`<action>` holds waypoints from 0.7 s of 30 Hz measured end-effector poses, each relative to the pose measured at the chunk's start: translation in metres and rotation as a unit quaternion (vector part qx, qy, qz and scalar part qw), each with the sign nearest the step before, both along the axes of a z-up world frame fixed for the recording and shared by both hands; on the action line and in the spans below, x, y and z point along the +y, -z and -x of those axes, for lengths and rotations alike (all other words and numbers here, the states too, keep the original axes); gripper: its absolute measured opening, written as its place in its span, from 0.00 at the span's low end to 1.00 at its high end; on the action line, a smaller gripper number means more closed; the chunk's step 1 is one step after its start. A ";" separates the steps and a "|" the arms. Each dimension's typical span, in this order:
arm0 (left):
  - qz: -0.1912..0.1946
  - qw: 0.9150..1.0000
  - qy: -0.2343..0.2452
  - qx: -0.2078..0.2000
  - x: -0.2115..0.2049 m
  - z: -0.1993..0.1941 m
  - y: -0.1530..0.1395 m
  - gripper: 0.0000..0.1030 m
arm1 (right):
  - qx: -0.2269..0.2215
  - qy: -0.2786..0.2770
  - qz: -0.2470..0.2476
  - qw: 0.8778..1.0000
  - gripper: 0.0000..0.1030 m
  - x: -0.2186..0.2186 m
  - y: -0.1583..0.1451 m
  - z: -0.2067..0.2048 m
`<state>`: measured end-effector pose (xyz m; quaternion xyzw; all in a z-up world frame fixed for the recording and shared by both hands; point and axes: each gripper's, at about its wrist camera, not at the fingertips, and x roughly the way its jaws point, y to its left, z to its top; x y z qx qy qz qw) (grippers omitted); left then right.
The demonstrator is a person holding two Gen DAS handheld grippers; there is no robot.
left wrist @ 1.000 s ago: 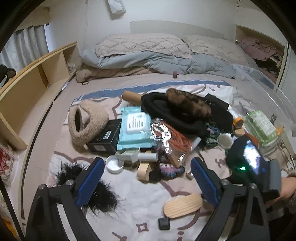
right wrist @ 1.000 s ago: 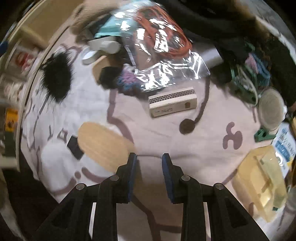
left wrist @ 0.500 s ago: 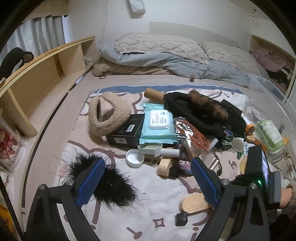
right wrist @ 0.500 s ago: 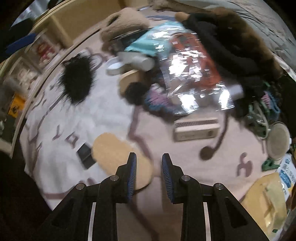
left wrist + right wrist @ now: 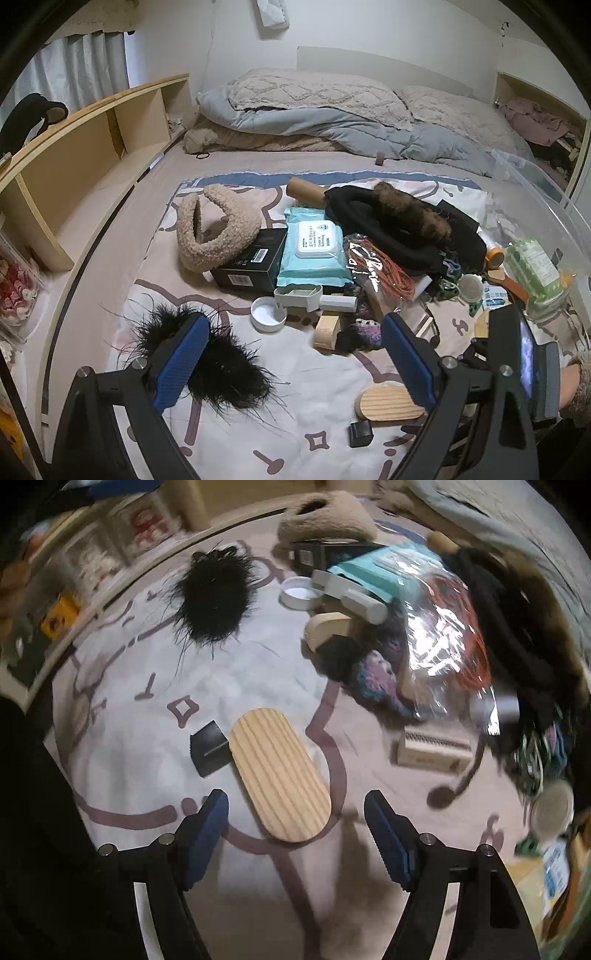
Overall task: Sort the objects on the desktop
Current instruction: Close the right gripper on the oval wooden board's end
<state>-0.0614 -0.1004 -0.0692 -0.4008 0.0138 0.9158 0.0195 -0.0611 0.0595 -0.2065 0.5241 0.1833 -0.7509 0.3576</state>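
Observation:
An oval wooden board [image 5: 280, 771] lies flat on the patterned bed cover, with a small black box [image 5: 208, 747] touching its left edge. My right gripper [image 5: 297, 823] points steeply down at it. Its jaws are opening, and the board's near end lies between the fingertips without touching the pads. In the left wrist view the same board [image 5: 388, 404] and black box [image 5: 360, 434] lie low at the right. My left gripper [image 5: 293, 354] hovers wide open over the cover, holding nothing. A black feather puff [image 5: 210, 354] lies under its left finger.
Further back is a heap: beige fleece bag [image 5: 214, 232], black carton [image 5: 251, 264], teal wipes pack [image 5: 314, 251], white dish [image 5: 267, 314], bagged orange cord [image 5: 380, 266], black fur hat [image 5: 402, 229]. A clear bin [image 5: 535, 192] stands at the right. A wooden shelf [image 5: 92, 147] runs along the left.
My right gripper has gone from shut to open and has rolled, and the wooden board has come in between its fingertips. The left gripper stayed open while its view slid sideways.

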 end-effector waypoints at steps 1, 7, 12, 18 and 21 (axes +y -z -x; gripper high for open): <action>0.000 1.000 0.000 -0.002 -0.001 0.000 0.001 0.92 | 0.001 -0.007 -0.009 1.000 0.74 -0.003 0.005 0.001; 0.005 1.000 -0.008 -0.002 -0.009 -0.001 0.003 0.92 | -0.005 -0.020 -0.035 0.999 0.48 -0.012 0.017 0.005; 0.014 1.000 -0.004 -0.012 -0.007 0.000 0.011 0.92 | 0.012 -0.011 -0.020 1.000 0.47 -0.007 0.002 -0.003; 0.056 0.996 0.054 -0.032 0.020 -0.009 0.031 0.89 | 0.014 0.047 -0.010 0.999 0.47 0.028 -0.017 -0.006; 0.062 0.993 0.081 -0.054 0.032 -0.014 0.047 0.88 | 0.010 0.080 -0.013 0.997 0.47 0.049 -0.021 -0.009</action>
